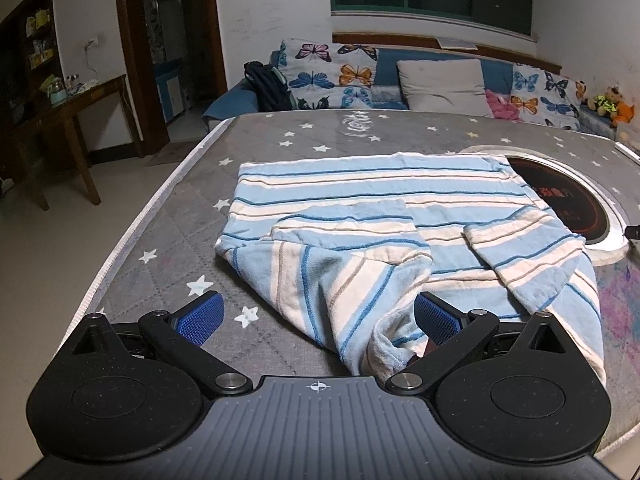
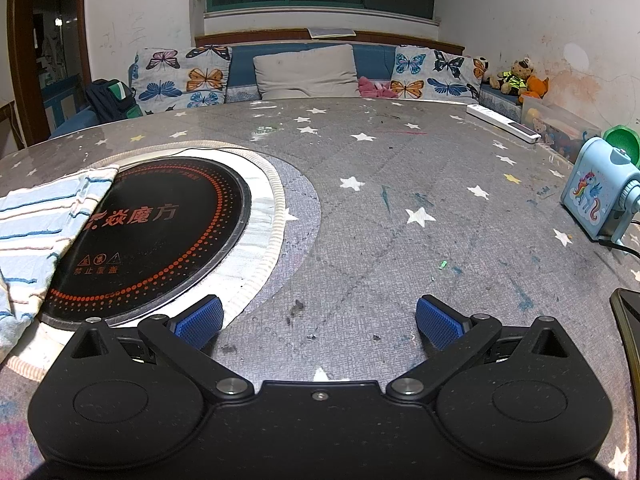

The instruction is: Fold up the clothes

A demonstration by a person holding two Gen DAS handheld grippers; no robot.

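Observation:
A blue-and-white striped shirt [image 1: 384,216] lies spread on the grey star-patterned table [image 1: 172,216], both sleeves folded in over its body. My left gripper [image 1: 316,320] is open at the shirt's near edge, and a fold of the cloth lies between its blue pads [image 1: 202,318], bunched against the right one. In the right wrist view only the shirt's edge [image 2: 36,232] shows at the far left, draped onto the black round cooktop [image 2: 160,232]. My right gripper [image 2: 318,322] is open over bare table [image 2: 400,220], holding nothing.
The cooktop [image 1: 568,204] is set into the table beside the shirt. A blue unicorn pencil sharpener [image 2: 600,196], a white power strip [image 2: 504,122] and a dark flat object [image 2: 630,320] sit along the right edge. A sofa with cushions [image 1: 440,84] stands behind; a wooden side table [image 1: 68,120] at left.

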